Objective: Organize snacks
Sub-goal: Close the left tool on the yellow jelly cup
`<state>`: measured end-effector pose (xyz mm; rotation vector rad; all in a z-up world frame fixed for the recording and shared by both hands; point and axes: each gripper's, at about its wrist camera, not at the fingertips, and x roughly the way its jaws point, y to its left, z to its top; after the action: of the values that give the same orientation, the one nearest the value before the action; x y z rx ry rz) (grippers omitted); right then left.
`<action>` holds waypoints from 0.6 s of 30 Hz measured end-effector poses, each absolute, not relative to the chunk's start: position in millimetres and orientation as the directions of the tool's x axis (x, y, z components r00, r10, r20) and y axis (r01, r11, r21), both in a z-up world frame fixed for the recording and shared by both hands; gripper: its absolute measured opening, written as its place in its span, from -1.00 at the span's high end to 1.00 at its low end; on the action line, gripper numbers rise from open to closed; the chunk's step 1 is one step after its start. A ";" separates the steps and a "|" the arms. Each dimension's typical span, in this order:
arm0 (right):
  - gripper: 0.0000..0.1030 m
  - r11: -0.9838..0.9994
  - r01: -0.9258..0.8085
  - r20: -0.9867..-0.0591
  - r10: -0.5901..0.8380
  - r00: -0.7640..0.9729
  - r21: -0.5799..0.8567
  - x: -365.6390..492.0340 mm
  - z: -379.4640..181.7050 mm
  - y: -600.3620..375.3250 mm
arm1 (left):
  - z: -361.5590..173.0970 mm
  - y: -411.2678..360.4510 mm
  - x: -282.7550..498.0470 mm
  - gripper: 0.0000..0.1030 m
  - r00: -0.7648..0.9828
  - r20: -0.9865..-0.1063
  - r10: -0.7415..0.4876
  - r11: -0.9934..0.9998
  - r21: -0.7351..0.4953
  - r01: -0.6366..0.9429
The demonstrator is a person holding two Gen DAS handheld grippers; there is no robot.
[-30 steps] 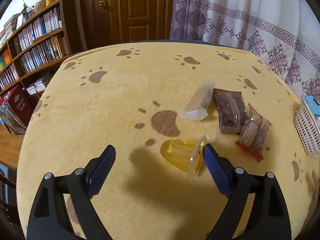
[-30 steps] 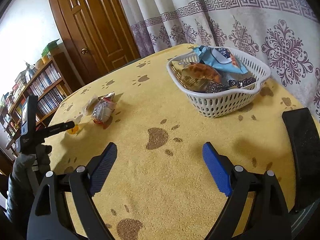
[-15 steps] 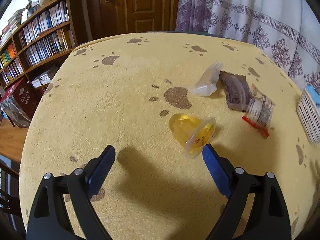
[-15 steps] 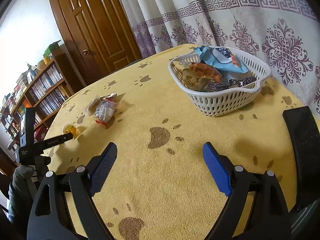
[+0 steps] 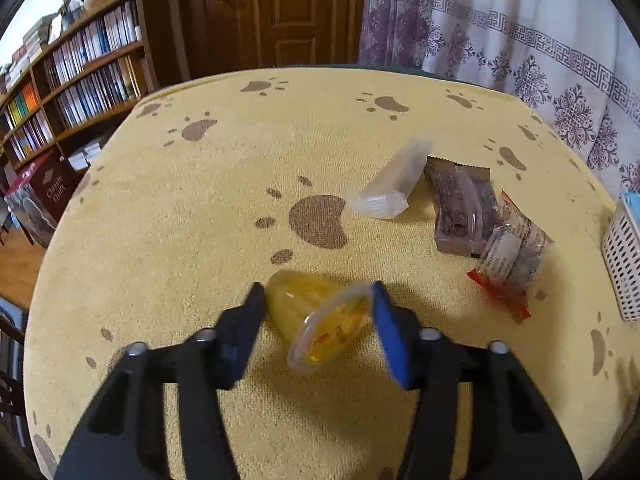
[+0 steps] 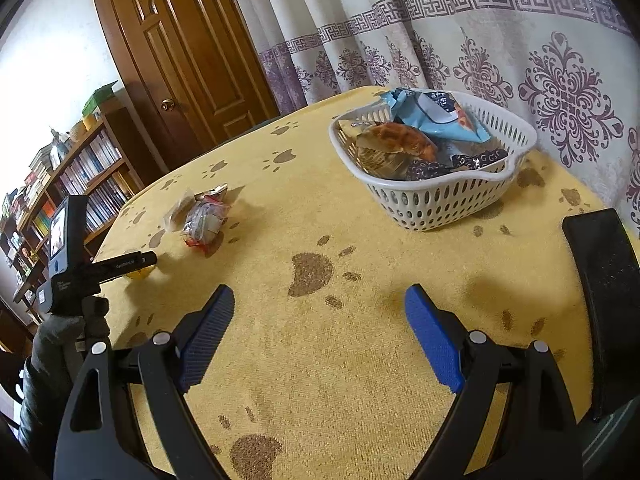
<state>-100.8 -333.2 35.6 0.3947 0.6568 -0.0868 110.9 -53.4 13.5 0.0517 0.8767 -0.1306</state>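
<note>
A yellow jelly cup [image 5: 316, 312] lies on its side on the yellow paw-print tablecloth [image 5: 200, 220], its lid toward the camera. My left gripper [image 5: 318, 300] is closing on it: one pad touches the cup body and the other its lid rim. Beyond it lie a clear packet [image 5: 388, 188], a brown bar [image 5: 460, 208] and a red-edged packet [image 5: 512, 256]. A white basket [image 6: 440, 200] with several snacks stands at the far right. My right gripper [image 6: 320, 320] hangs open over bare cloth, nothing between its fingers. The right wrist view also shows the left gripper [image 6: 136, 264], far left.
A gloved hand [image 6: 52, 340] holds the left gripper at the table's left edge. A black chair back [image 6: 608, 300] rises at the near right. A bookshelf [image 5: 80, 80] and a wooden door [image 5: 280, 12] stand behind the table, and a patterned curtain [image 6: 520, 60] hangs behind the basket.
My left gripper has moved in around the jelly cup and its jaws have narrowed from wide open onto the cup. The right gripper has not moved.
</note>
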 end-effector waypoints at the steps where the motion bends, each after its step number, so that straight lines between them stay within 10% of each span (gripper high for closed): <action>1: -0.72 0.922 0.202 -0.611 0.046 0.790 0.330 -100.4 35.2 -332.9 | 13.4 -52.1 110.1 0.00 0.634 -0.767 -0.099 0.990 -0.013 0.139; 18: -0.72 0.930 0.029 -0.665 0.240 0.707 0.366 -5.8 34.1 -272.5 | 44.3 -28.2 90.7 0.31 0.702 -0.683 -0.203 0.978 -0.115 0.171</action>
<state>-5.8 -272.5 34.1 0.3668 0.7809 0.1204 90.7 -28.2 44.3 -0.0442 0.7649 -0.2084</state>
